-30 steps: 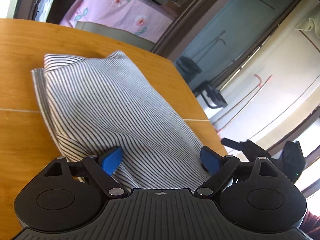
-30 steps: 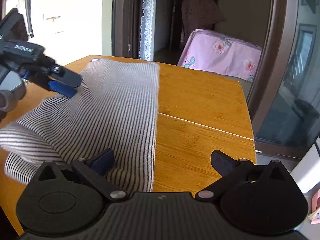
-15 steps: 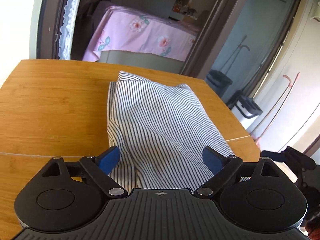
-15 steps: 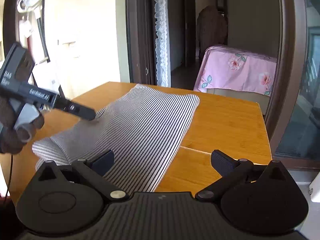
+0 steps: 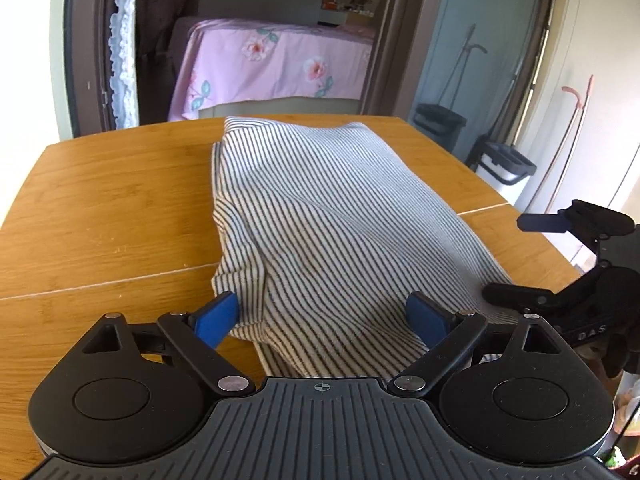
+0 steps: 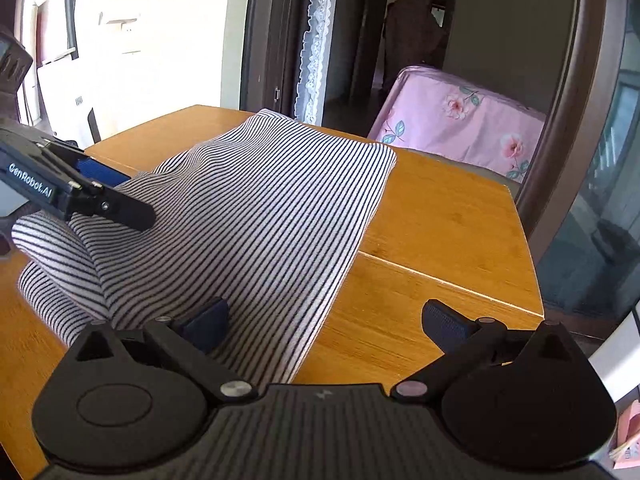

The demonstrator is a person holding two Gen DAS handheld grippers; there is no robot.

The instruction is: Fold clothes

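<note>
A folded black-and-white striped garment [image 5: 328,220] lies lengthwise on the wooden table [image 5: 108,208]; it also shows in the right wrist view [image 6: 256,220]. My left gripper [image 5: 324,316] is open, its blue pads either side of the garment's near left end, holding nothing. My right gripper [image 6: 324,322] is open over the garment's near right edge, holding nothing. In the right wrist view the left gripper's fingers [image 6: 116,208] hover over the cloth's left end. In the left wrist view the right gripper [image 5: 520,258] sits at the table's right edge.
A seam [image 6: 440,280] runs across the table. Beyond the far edge stands a piece covered with a pink floral cloth [image 5: 272,64] in a doorway with a lace curtain [image 5: 124,40]. Bins [image 5: 504,164] stand on the floor to the right.
Both grippers have drawn back and up from the garment, which now lies flat and folded. The left view has swung from the garment's side to face along its length.
</note>
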